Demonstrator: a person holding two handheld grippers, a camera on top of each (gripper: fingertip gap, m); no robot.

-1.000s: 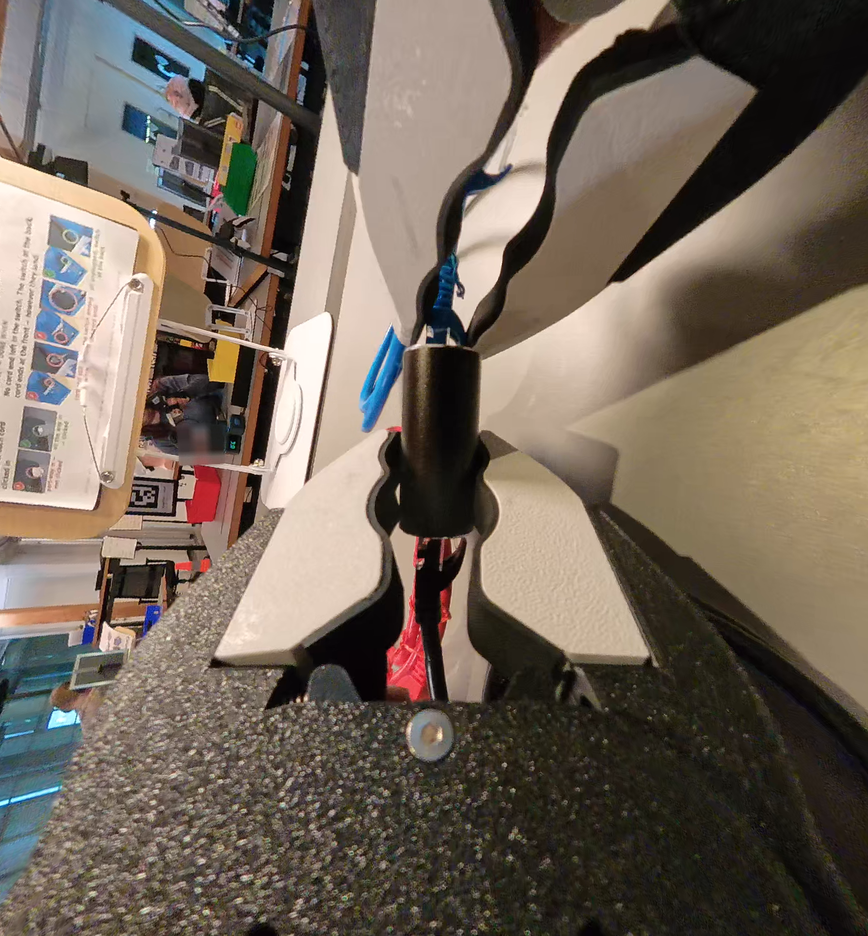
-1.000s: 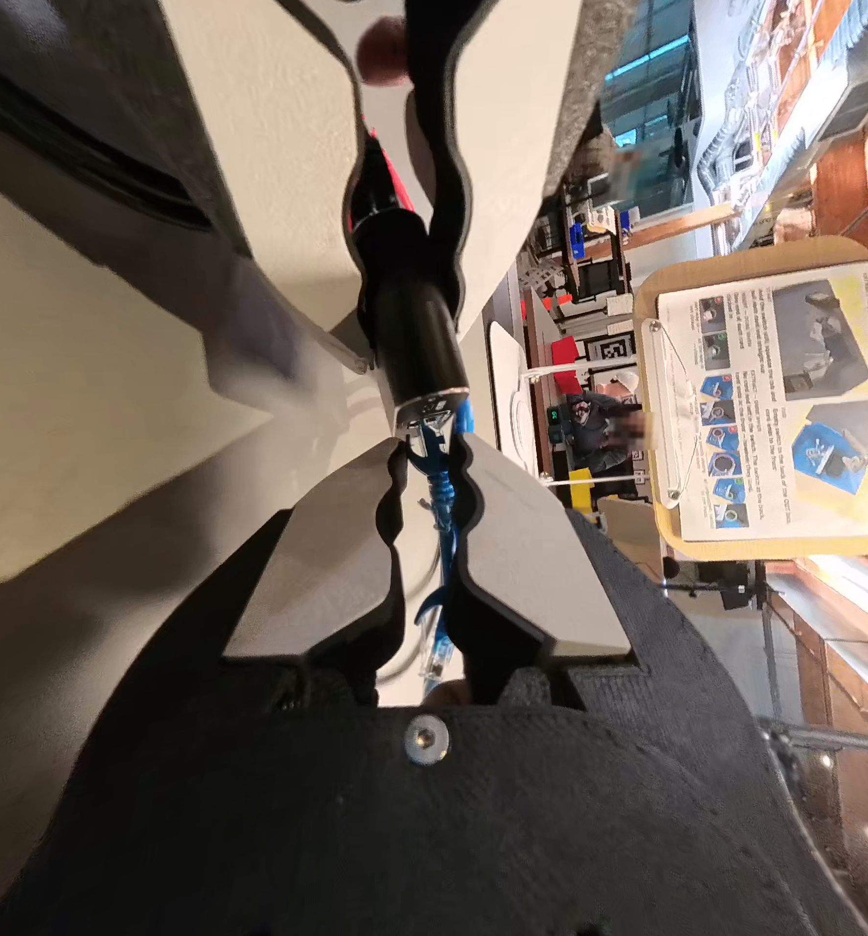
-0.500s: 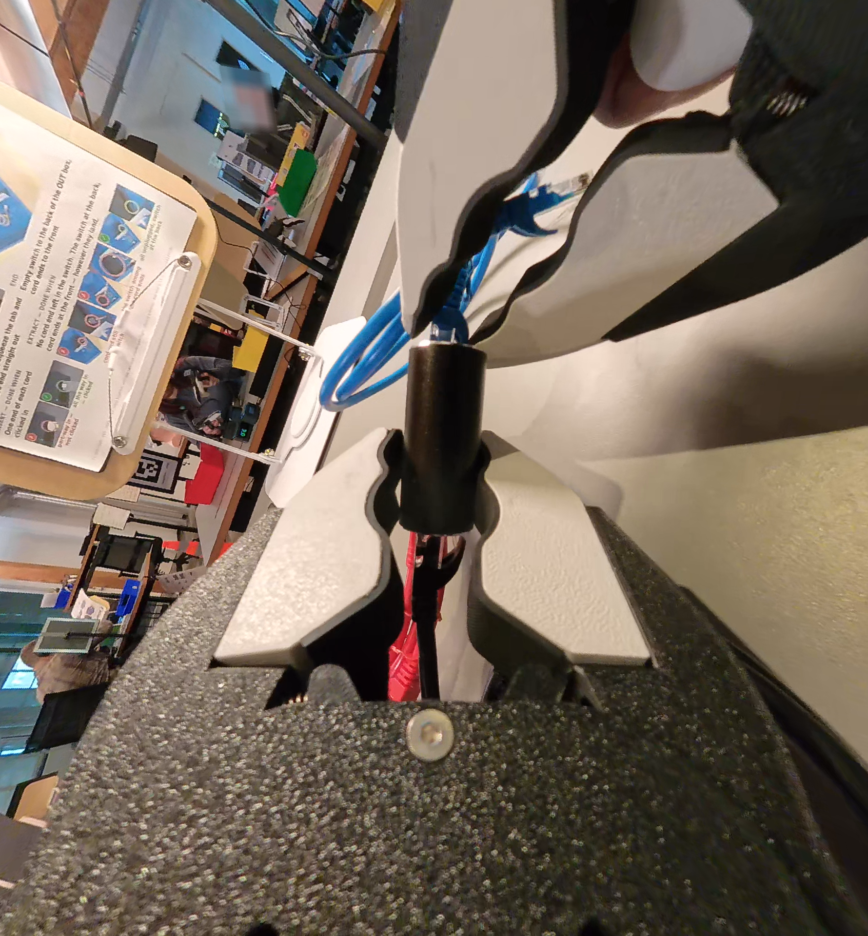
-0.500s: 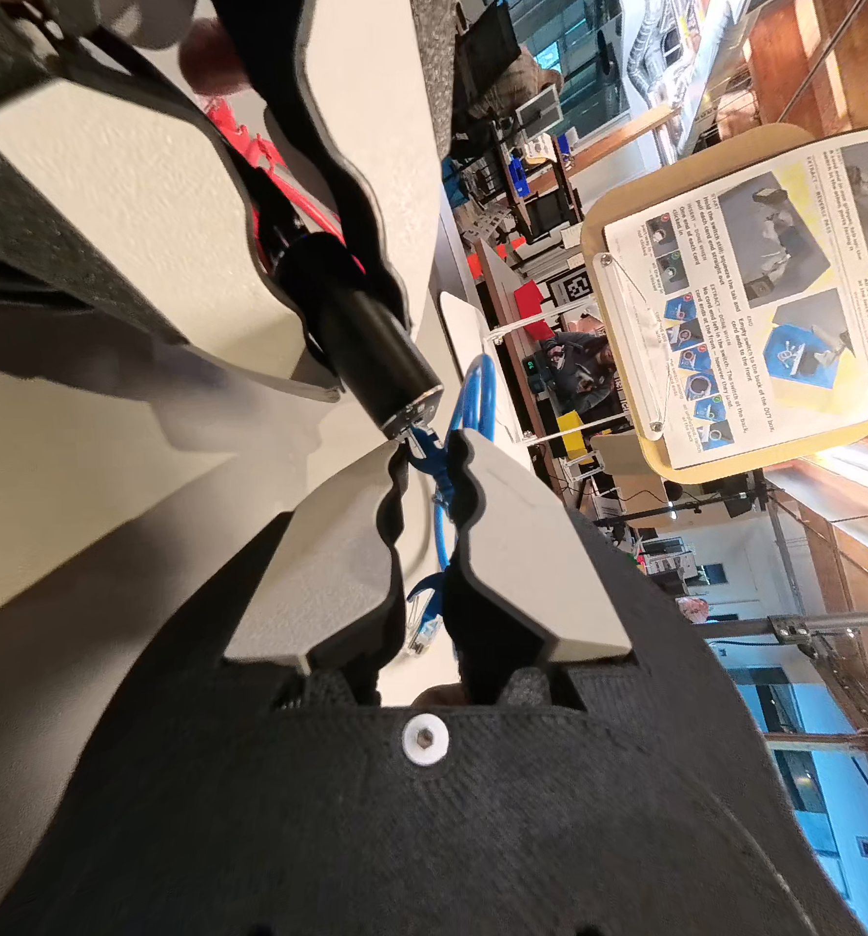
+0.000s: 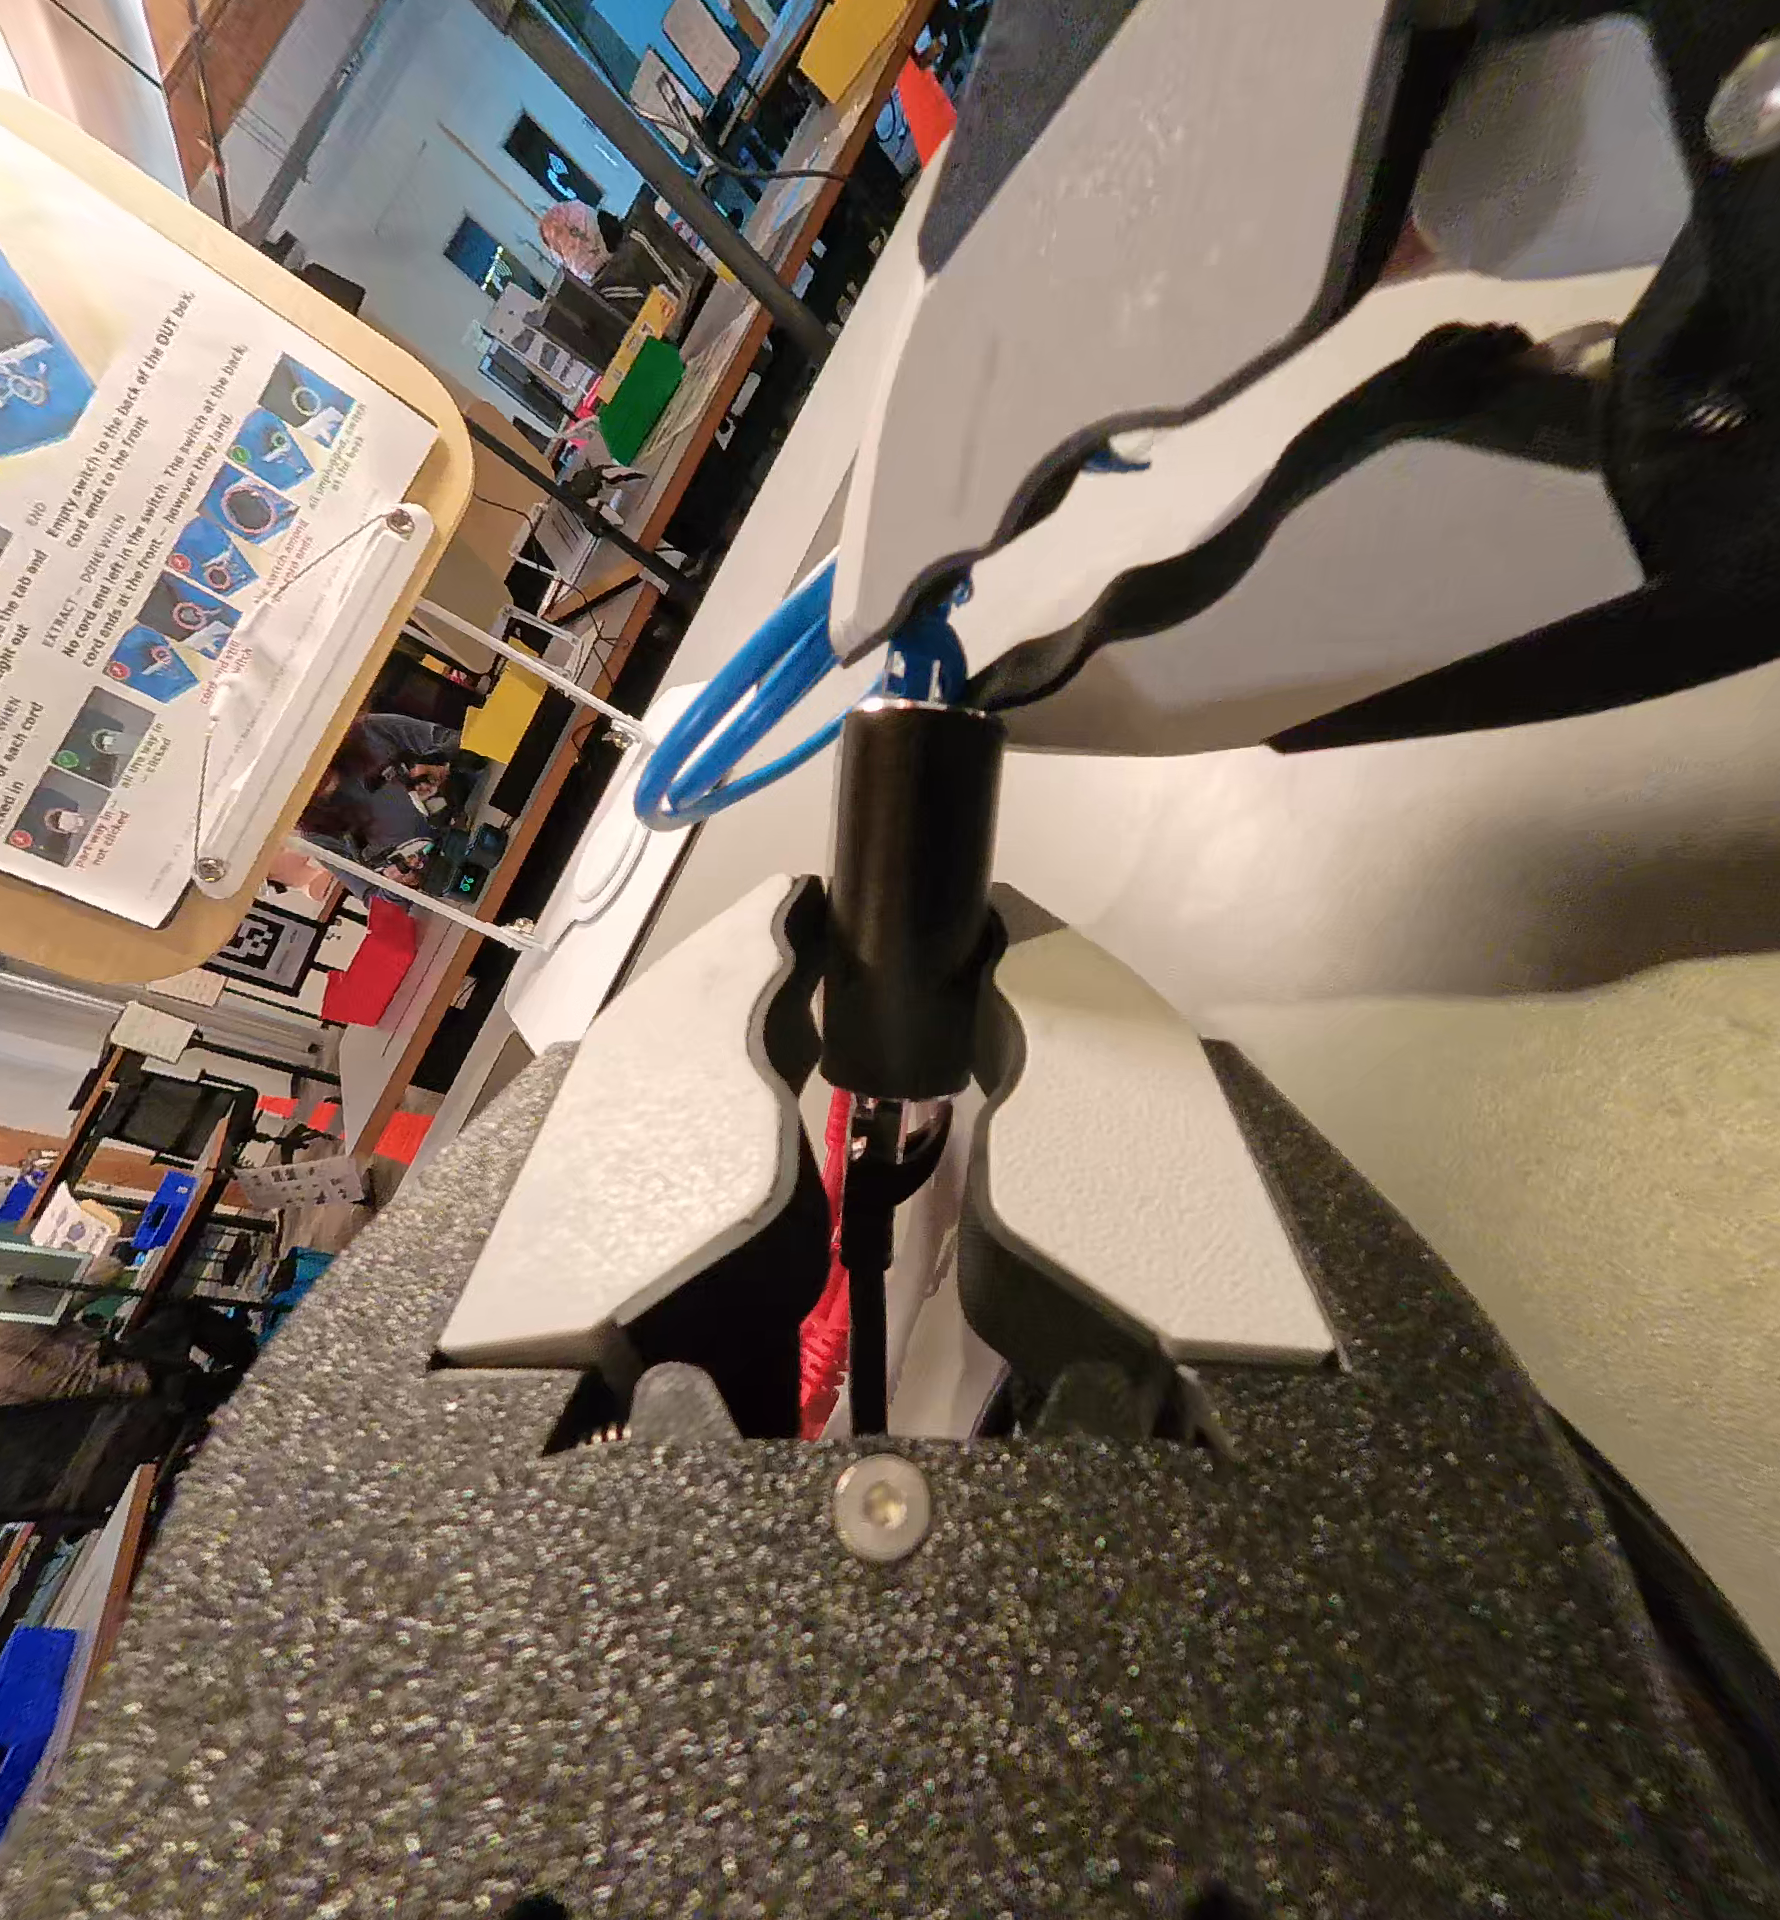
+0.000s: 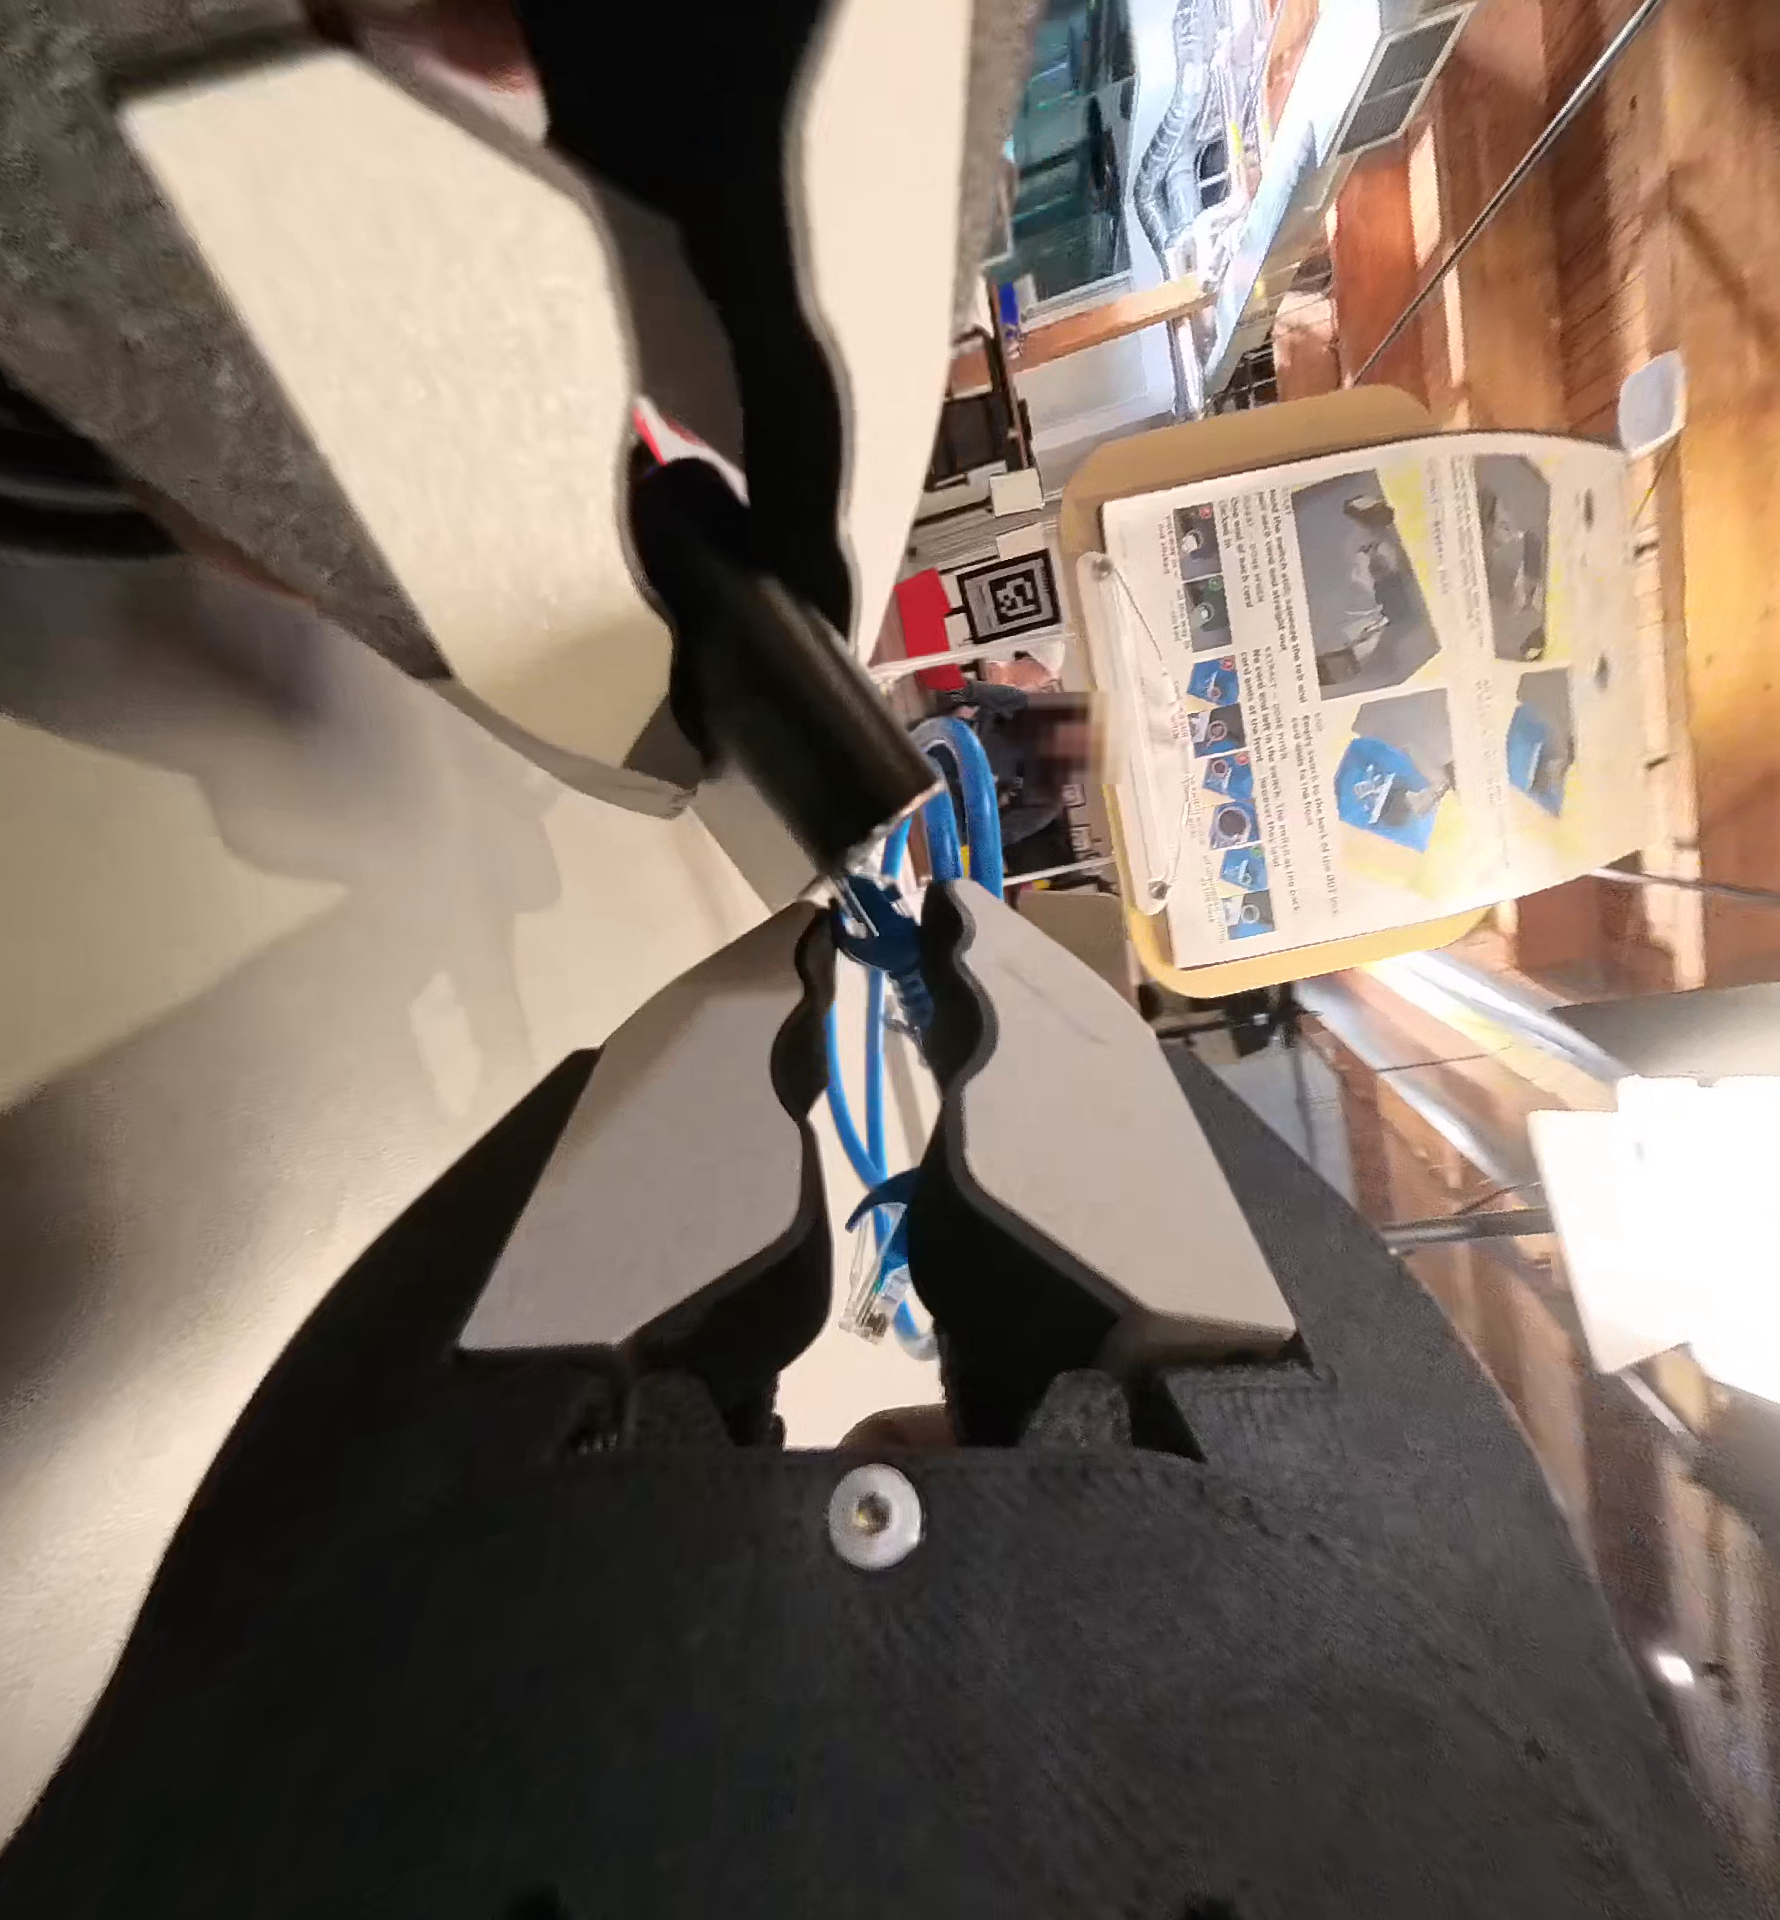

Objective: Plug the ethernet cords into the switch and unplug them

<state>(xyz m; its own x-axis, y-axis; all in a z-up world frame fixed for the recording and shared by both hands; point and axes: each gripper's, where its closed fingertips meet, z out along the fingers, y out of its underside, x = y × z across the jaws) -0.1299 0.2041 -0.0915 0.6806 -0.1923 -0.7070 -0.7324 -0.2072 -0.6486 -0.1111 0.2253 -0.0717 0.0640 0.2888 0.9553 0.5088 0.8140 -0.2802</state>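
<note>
- Pale flat tabletop (image 5: 1488, 1195) behind, both tools raised off it.
- Left grey-fingered gripper (image 5: 901, 997) clamped on black cylindrical switch body (image 5: 912, 883), likely steadying it for plugging.
- Right grey-fingered gripper (image 6: 881, 997) nearly closed on blue ethernet cord (image 6: 891, 940) near plug, touching switch end; seated or not, cannot tell.
- Spare clear plug (image 6: 873, 1299) dangling between fingers.
- Red cord (image 5: 832, 1278) behind switch.

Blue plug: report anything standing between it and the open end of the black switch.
Nothing visible does. The blue plug, pinched in the right gripper, touches the open end of the black switch held by the left gripper.
</note>
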